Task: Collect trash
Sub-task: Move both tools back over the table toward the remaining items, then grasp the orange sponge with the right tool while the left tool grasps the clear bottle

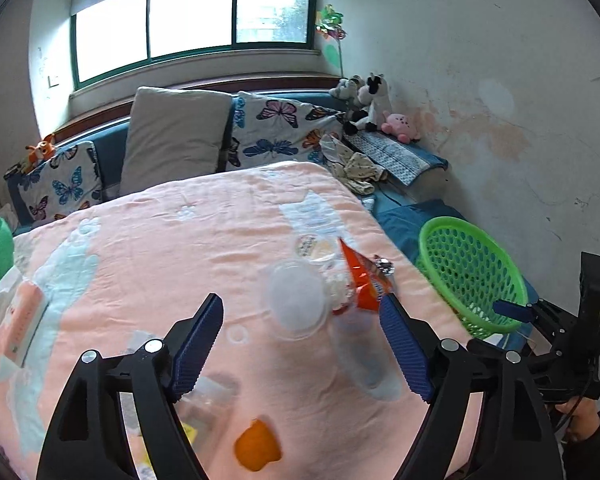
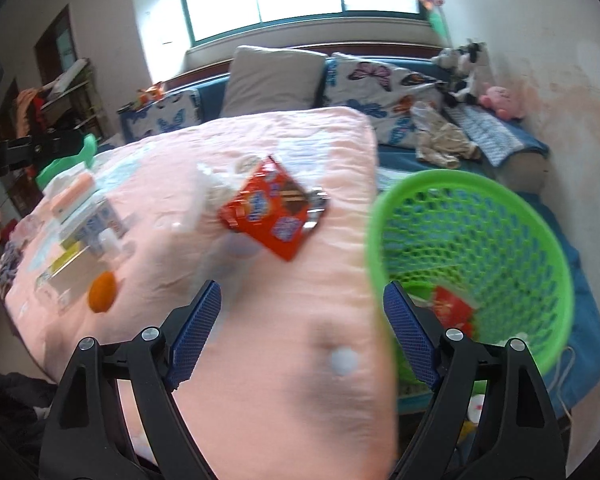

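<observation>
An orange-red snack wrapper [image 1: 362, 280] [image 2: 270, 210] lies on the pink blanket [image 1: 160, 248] beside a clear plastic lid [image 1: 296, 300] and a small labelled cup [image 1: 312, 246]. My left gripper [image 1: 300, 300] hovers open over the lid, with nothing between its pads. My right gripper [image 2: 302, 286] is open over bare blanket, its right finger in front of the green mesh basket [image 2: 440, 178] [image 1: 452, 222]. A red packet [image 2: 452, 308] lies inside the basket. An orange piece [image 1: 258, 446] [image 2: 102, 292] sits near the blanket's front.
Boxes and a tissue pack [image 2: 80, 216] [image 1: 20, 320] crowd the blanket's left side. Pillows [image 1: 176, 136], crumpled cloth [image 1: 356, 168] and plush toys [image 1: 372, 104] line the back. A wall runs along the right, behind the basket. A hand [image 1: 580, 420] holds the right gripper.
</observation>
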{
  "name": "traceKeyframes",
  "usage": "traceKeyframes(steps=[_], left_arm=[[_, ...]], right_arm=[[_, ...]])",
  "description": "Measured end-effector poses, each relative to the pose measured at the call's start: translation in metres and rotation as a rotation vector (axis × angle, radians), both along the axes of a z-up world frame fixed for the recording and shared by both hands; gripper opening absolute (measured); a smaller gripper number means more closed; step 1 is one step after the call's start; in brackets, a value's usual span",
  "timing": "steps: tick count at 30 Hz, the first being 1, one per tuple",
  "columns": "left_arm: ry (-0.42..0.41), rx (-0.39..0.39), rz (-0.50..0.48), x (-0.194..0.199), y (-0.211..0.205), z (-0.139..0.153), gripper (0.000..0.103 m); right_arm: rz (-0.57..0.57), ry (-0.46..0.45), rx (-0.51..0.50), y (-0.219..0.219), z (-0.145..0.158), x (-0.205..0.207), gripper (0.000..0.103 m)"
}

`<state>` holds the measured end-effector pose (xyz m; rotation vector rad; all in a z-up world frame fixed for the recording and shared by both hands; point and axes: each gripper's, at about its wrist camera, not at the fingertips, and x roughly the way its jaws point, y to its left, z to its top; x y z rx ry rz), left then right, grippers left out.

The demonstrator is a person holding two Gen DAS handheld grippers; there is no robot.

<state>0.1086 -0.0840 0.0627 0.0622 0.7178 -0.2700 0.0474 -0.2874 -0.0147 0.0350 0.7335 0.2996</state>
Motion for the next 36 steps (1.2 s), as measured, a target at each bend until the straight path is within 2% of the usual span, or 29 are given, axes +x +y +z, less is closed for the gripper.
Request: traceKeyframes(steps=[8,21,25,36], left_arm=[[0.047,0.029,0.09,-0.004,0.051,-0.017,0.078],[0.1,0.005,0.191,-0.022,0.122,-0.035,0.078],[0.107,0.012,0.187,-0.029,0.134,-0.039,0.077],[0.165,-0.005,0.141,-0.042,0.152,-0.061,0.067]], right_arm=[[0.173,0.013,0.008,0.064,-0.004,0.002,0.084],[0.417,0.018,-0.054,0.167,-0.017,-0.008,0.084],[0.464,0.032,-0.072,0.189,-0.026,-0.009,0.084],[0.49,0.087,-0.092,0.223,-0.051,0.005,0.069]])
